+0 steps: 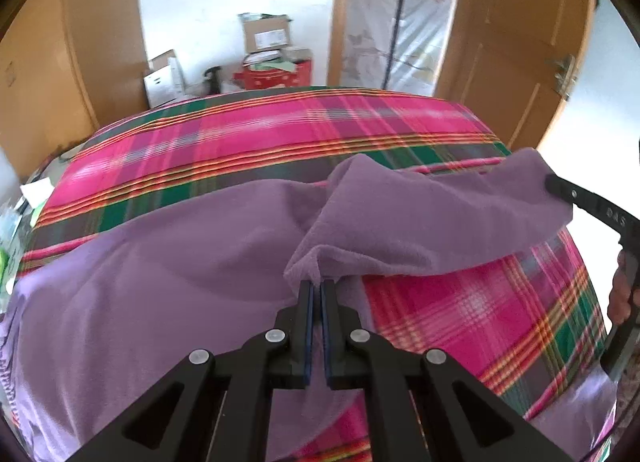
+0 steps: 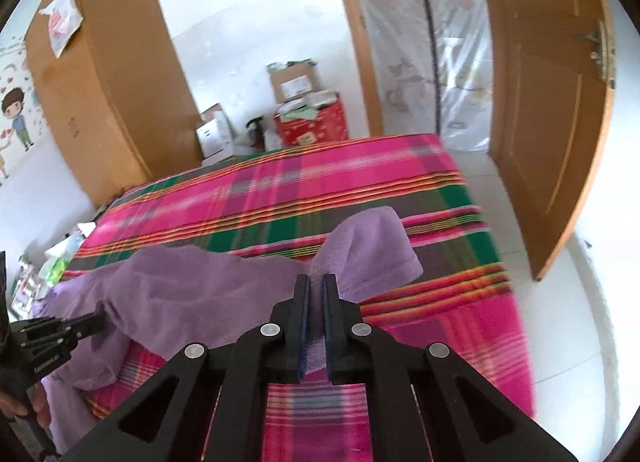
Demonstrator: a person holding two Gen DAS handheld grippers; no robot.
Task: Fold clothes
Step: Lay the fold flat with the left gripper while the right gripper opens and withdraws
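A purple fleece garment is spread over the near part of a bed covered with a pink, green and orange plaid sheet. One fold of the garment is pinched between the closed jaws of the left tool, and the cloth is lifted there into a ridge. Another part, possibly a sleeve, is clamped by the right tool, whose jaws are shut on the fabric above the plaid. The stretch of cloth between both tools is raised off the bed. A hand is seen at the right tool's handle. Cardboard boxes are stacked beyond the bed's far edge.
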